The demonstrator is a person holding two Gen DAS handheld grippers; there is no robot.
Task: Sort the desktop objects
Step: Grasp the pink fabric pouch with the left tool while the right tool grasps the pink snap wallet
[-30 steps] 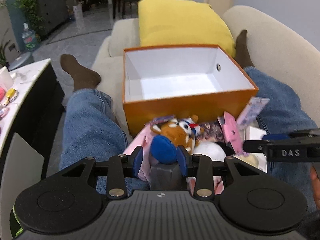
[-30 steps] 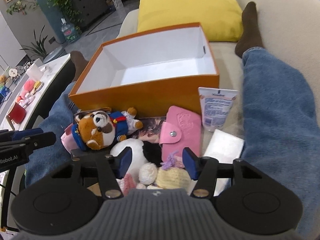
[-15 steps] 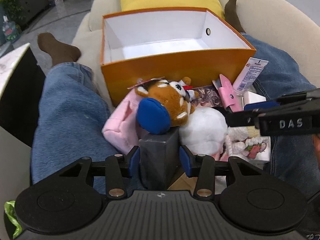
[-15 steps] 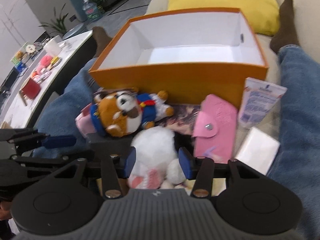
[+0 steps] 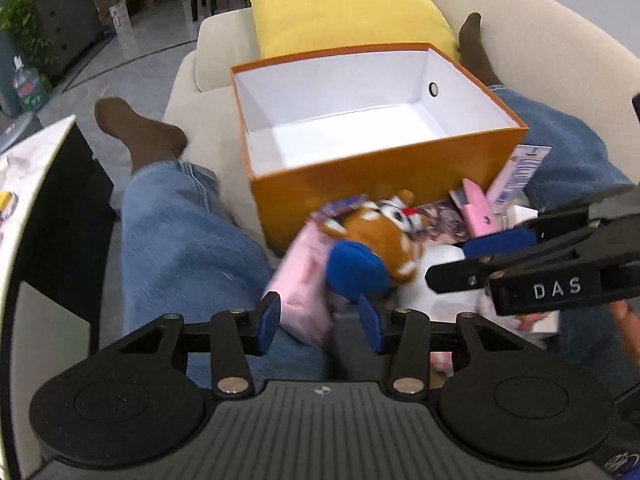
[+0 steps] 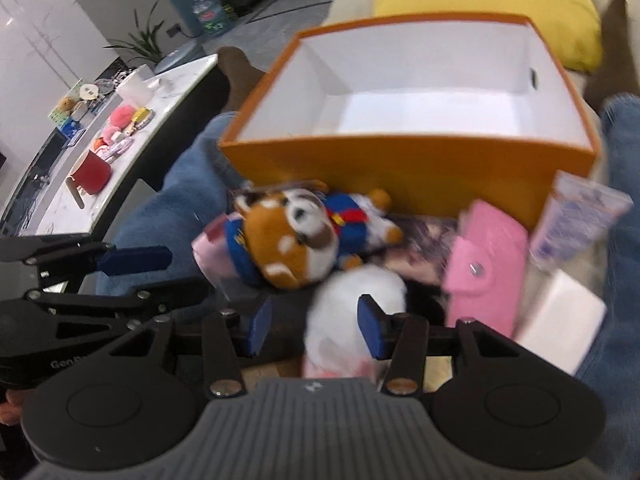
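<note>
An empty orange box point(image 5: 384, 168) with a white inside stands on the sofa between the person's legs; it also shows in the right wrist view point(image 6: 412, 160). In front of it lies a pile: a brown plush animal in blue point(image 5: 376, 240) point(image 6: 304, 240), a white plush point(image 6: 356, 300), a pink wallet point(image 6: 488, 268), a white tube point(image 6: 576, 220), a pink pouch point(image 5: 304, 284). My left gripper point(image 5: 320, 322) is open over the pink pouch and a dark box point(image 5: 352, 340). My right gripper point(image 6: 314, 326) is open with the white plush between its fingers.
A yellow cushion point(image 5: 344, 8) lies behind the box. The person's jeans-clad legs point(image 5: 180, 232) flank the pile. A white table point(image 6: 112, 120) with small items and a red cup point(image 6: 91, 171) stands at the left. A white flat box point(image 6: 560, 320) lies at the right.
My left gripper has opened and let go of the dark box, shifting left. My right gripper has moved closer over the white plush. Both views are blurred by motion.
</note>
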